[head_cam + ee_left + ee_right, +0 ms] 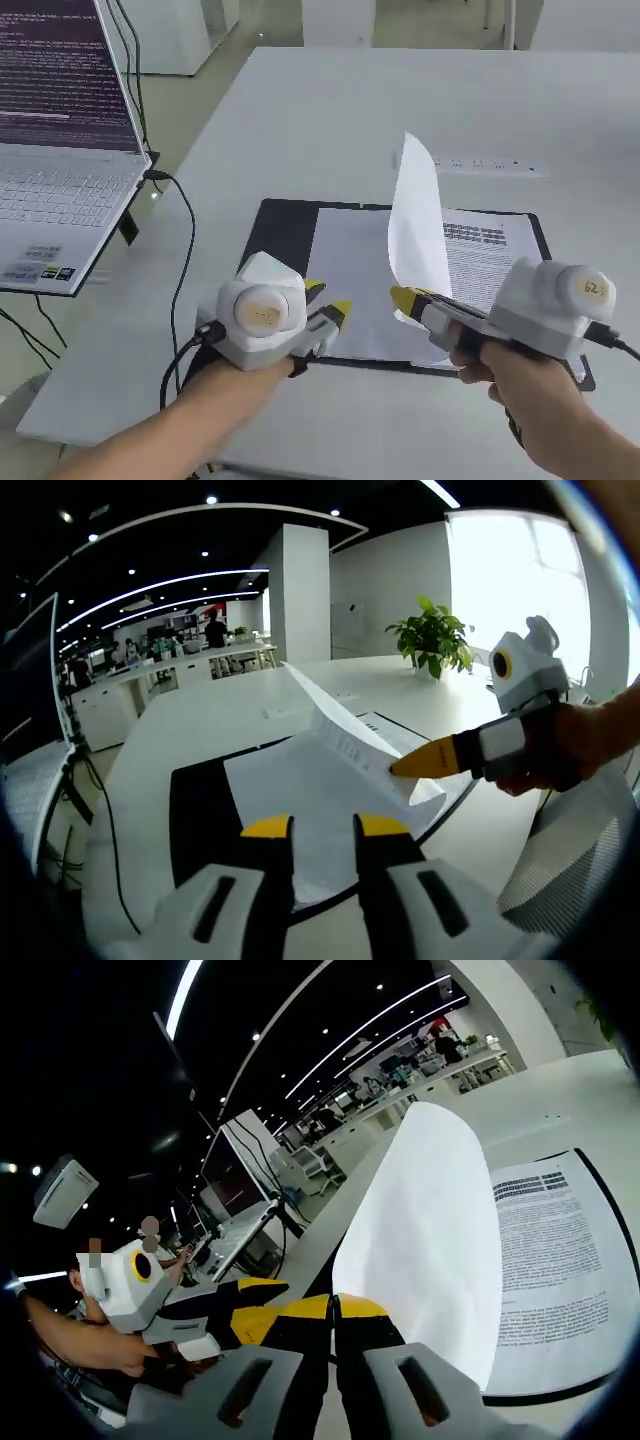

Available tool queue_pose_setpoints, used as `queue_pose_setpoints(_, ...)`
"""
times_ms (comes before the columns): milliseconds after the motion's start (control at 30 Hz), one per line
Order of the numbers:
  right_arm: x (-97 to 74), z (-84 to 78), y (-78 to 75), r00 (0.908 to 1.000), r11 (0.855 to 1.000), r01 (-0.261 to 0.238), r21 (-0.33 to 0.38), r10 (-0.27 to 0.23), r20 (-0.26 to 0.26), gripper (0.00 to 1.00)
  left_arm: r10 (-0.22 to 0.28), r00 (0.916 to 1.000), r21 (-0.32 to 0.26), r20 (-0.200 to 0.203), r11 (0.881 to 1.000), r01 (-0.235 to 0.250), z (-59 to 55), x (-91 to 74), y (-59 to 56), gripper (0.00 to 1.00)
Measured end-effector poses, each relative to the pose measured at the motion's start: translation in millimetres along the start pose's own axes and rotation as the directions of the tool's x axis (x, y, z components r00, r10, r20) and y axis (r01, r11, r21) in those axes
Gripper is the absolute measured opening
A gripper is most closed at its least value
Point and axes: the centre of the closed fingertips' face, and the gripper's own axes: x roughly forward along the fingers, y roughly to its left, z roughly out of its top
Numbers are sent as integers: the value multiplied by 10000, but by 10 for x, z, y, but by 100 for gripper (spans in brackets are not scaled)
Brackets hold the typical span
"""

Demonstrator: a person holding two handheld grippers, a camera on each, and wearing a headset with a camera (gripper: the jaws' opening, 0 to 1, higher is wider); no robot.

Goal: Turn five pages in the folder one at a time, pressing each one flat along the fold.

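Near the front edge of the white counter (330, 110) lies the open black folder (280, 225). The right gripper (400, 297) is clenched on the near edge of a single page (418, 220), which stands upright and curls above the fold, with the printed sheet (490, 255) lying flat to its right. The left gripper (330, 300) hovers over the near edge of the left-hand sheet, jaws slightly parted and holding nothing. A laptop (60, 190) sits at far left.
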Motion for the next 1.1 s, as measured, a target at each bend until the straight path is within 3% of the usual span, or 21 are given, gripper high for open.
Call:
queue_pose_setpoints(433,396,-326,176,9958,9998,-133,-167,117,-913,0,604,9980,-349,-208,9975,-611,-247,-334,350,22)
queue_pose_setpoints(767,733,-571,154,9858,9995,129,-289,-175,-1667,0,766,9960,-595,-466,9951,-793,-433,-478,451,22)
queue_pose_setpoints(1100,981,-854,5,9691,9982,558,-225,-596,-2393,0,815,9941,-777,-722,9932,-871,-564,-539,499,23)
